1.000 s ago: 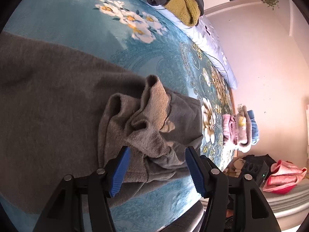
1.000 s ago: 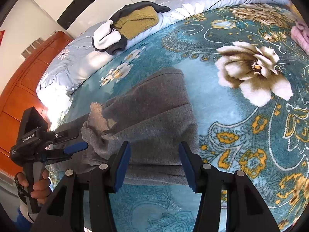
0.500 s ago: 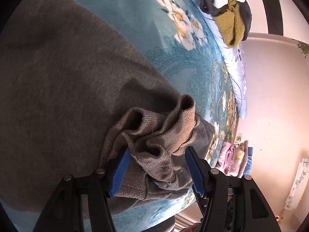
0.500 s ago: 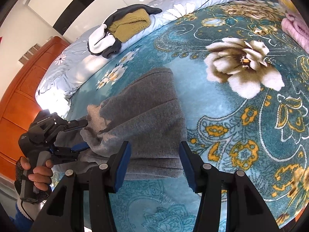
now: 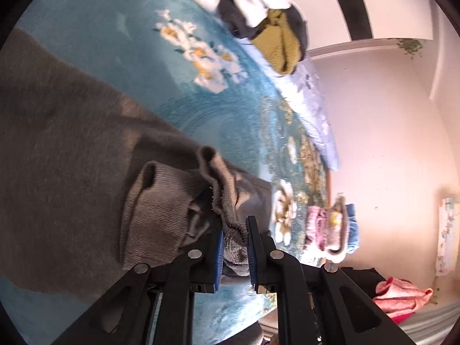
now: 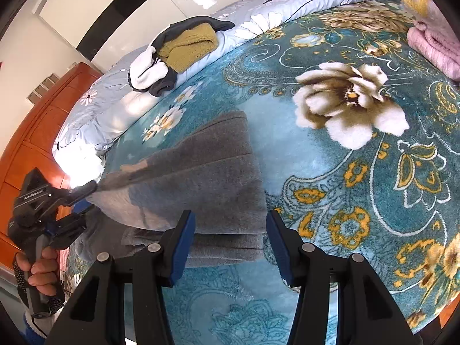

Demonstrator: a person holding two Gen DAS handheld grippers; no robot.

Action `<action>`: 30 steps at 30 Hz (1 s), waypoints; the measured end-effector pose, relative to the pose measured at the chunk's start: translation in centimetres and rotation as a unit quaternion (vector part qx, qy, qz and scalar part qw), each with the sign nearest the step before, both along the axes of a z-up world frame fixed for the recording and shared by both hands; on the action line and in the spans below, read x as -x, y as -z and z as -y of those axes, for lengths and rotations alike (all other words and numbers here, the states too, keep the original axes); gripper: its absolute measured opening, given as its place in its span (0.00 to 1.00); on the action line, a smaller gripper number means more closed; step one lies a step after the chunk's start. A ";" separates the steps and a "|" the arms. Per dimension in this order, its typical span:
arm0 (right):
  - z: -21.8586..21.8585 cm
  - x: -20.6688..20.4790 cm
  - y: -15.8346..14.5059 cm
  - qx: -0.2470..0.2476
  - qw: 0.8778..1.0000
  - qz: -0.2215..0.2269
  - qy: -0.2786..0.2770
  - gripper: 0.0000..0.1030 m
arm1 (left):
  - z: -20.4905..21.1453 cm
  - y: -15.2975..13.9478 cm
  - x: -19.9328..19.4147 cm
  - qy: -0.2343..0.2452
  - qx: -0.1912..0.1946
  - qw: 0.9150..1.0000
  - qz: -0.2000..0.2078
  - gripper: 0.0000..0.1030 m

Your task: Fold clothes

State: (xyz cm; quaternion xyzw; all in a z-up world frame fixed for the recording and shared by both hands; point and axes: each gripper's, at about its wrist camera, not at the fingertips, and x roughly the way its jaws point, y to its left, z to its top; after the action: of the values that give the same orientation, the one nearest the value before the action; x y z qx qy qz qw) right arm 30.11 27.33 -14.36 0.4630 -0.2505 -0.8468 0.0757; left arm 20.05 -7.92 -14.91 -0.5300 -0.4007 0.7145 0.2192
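On the teal floral blanket (image 5: 178, 92) in the left wrist view, the grey sweater (image 5: 63, 149) lay spread flat, with its ribbed cuff (image 5: 155, 212) bunched just ahead of the tool. The left gripper (image 5: 234, 247) had its blue-padded jaws drawn close together, pinching a fold of the sweater's knit edge between them. Beyond, near the bed's far edge, a pile of dark, white and mustard clothes (image 5: 267, 20) sat on a pale floral quilt (image 5: 313, 106), and a folded pink and blue stack (image 5: 330, 230) rested close to the blanket's border by the pink wall.

In the right wrist view, the right gripper (image 6: 230, 241) hovered with its jaws spread wide, the pads on either side of the sweater's (image 6: 201, 184) near folded edge without clamping it. The sweater lay in the blanket's (image 6: 359, 172) lower left part. At the left, a person's hand (image 6: 41, 270) was wrapped around the handle of the left gripper (image 6: 83, 198), held roughly level, its tips at the sweater's left end, which was lifted slightly off the bed. A pink knit garment (image 6: 434, 46) lay at the upper right.
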 end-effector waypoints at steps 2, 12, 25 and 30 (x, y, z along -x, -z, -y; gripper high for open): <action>-0.1 0.1 -0.2 0.001 1.000 -0.003 0.000 0.51 | 0.8 -0.7 -0.9 0.000 0.023 1.000 -0.019 0.15; 1.9 1.4 -0.7 -0.002 0.999 -0.008 -0.030 0.51 | 3.0 5.9 -2.6 -0.011 0.049 0.997 0.062 0.17; 3.9 3.1 -0.4 -0.005 0.998 -0.004 -0.057 0.51 | 1.3 6.5 -1.2 0.030 0.066 0.996 0.052 0.46; 3.3 2.8 -0.1 -0.005 0.999 0.002 -0.050 0.51 | 2.3 7.7 -0.9 0.025 0.016 0.997 0.071 0.47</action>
State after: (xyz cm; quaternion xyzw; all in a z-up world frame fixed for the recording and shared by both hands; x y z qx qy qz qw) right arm 27.27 24.00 -14.21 0.4769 -0.2231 -0.8423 0.1149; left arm 20.96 -10.19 -22.59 -0.5928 -0.3905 0.6756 0.1993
